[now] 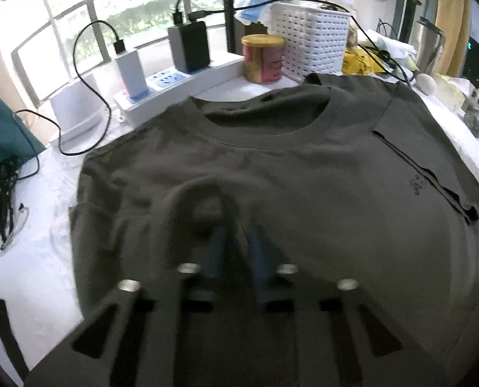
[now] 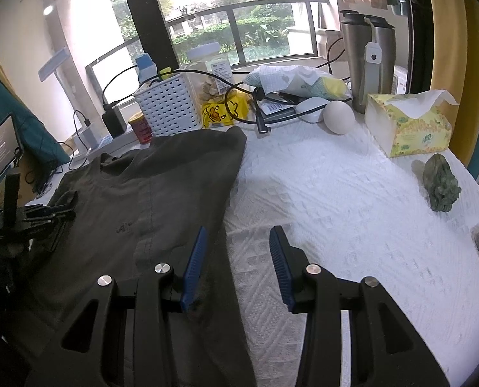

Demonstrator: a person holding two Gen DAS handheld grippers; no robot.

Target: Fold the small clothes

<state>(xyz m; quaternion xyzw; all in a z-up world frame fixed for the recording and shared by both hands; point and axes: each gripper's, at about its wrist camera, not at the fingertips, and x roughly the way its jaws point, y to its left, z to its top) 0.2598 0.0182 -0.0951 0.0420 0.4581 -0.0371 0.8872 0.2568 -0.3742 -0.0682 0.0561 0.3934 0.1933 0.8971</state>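
A dark olive T-shirt (image 1: 304, 174) lies flat on the white cloth, collar toward the window, its right side folded in over the chest. My left gripper (image 1: 236, 235) is blurred over the shirt's lower left part; its blue pads stand close together with a fold of the fabric looped up between and in front of them. In the right wrist view the shirt (image 2: 142, 200) fills the left half and the left gripper (image 2: 59, 213) shows over it. My right gripper (image 2: 238, 242) is open and empty, over the shirt's right edge.
Along the window side stand a white basket (image 1: 310, 42), a red and yellow can (image 1: 262, 58), chargers and cables (image 1: 188, 45). In the right wrist view there are a tissue box (image 2: 407, 125), a steel tumbler (image 2: 366, 61), a white egg-shaped object (image 2: 337, 116) and a green stone figure (image 2: 441, 183).
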